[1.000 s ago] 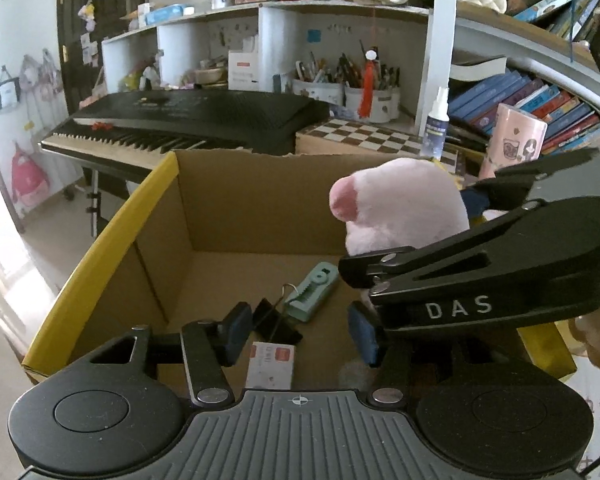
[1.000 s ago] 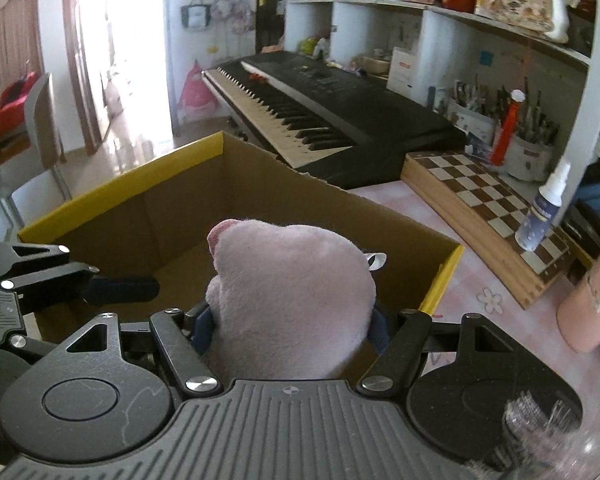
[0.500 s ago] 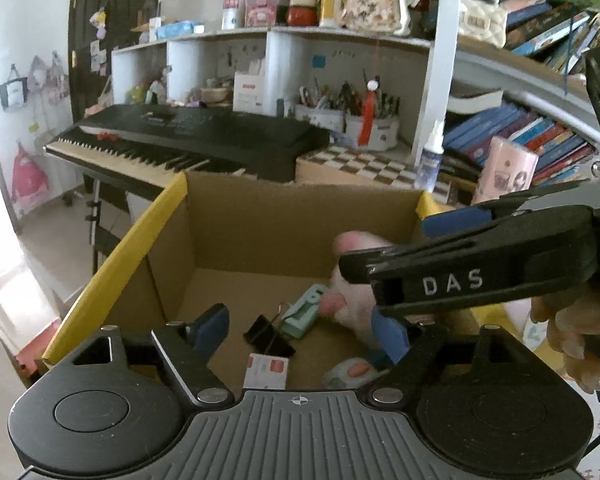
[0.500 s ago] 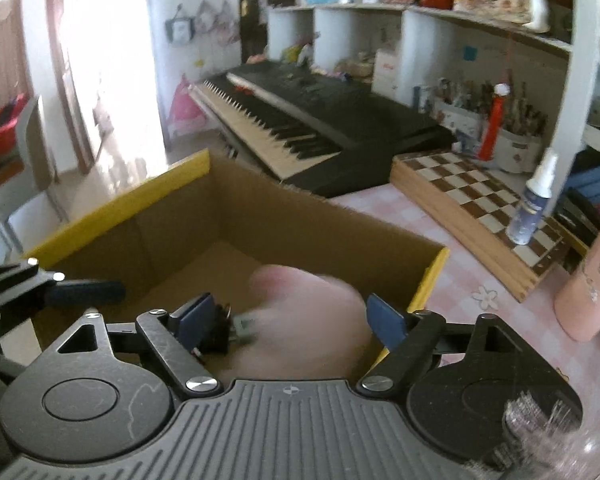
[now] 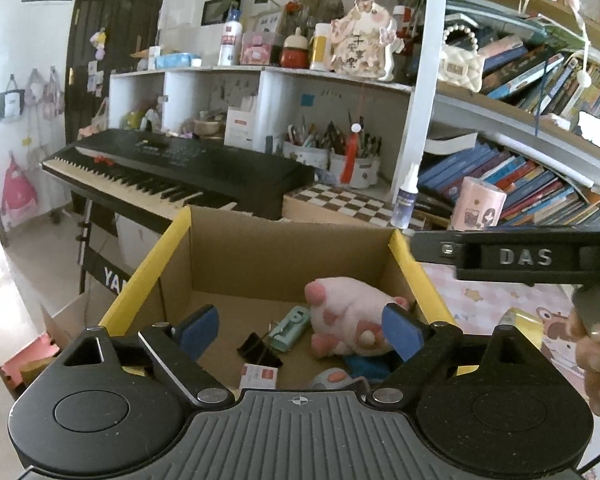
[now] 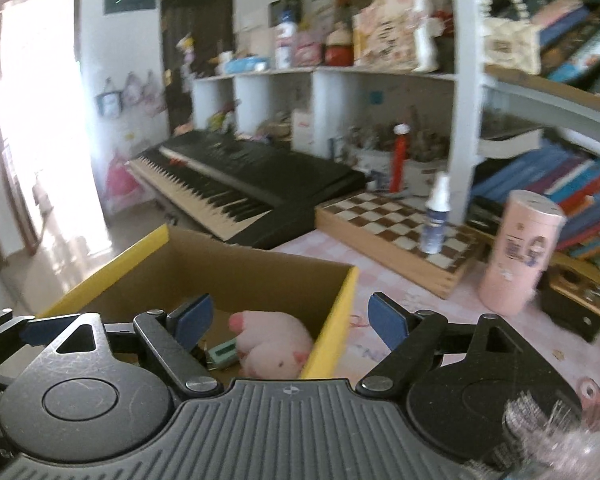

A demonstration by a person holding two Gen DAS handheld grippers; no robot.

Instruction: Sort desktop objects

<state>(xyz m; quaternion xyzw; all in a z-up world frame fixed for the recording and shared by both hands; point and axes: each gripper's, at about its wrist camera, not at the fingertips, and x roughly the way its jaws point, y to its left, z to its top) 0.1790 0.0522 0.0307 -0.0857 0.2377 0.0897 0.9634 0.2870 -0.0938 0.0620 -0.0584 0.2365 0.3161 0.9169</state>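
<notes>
A pink plush toy lies inside the yellow-rimmed cardboard box, beside a green plastic item, a black binder clip and a small white and red pack. My left gripper hovers above the box's near side. Its jaws are opening and nothing is pressed between them. My right gripper hangs over the box's right rim, above the plush toy. Its jaws are opening too, and its pads touch nothing. A hand holds that gripper at the right edge of the left wrist view.
Behind the box stand a black keyboard, a wooden chessboard with a spray bottle, and a pink canister. Shelves of books and pen pots fill the back. A pink patterned cloth covers the desk to the right.
The plush toy was gripped by my right gripper above the box; it has been let go and now lies inside. Both grippers have widened and lifted back from the box.
</notes>
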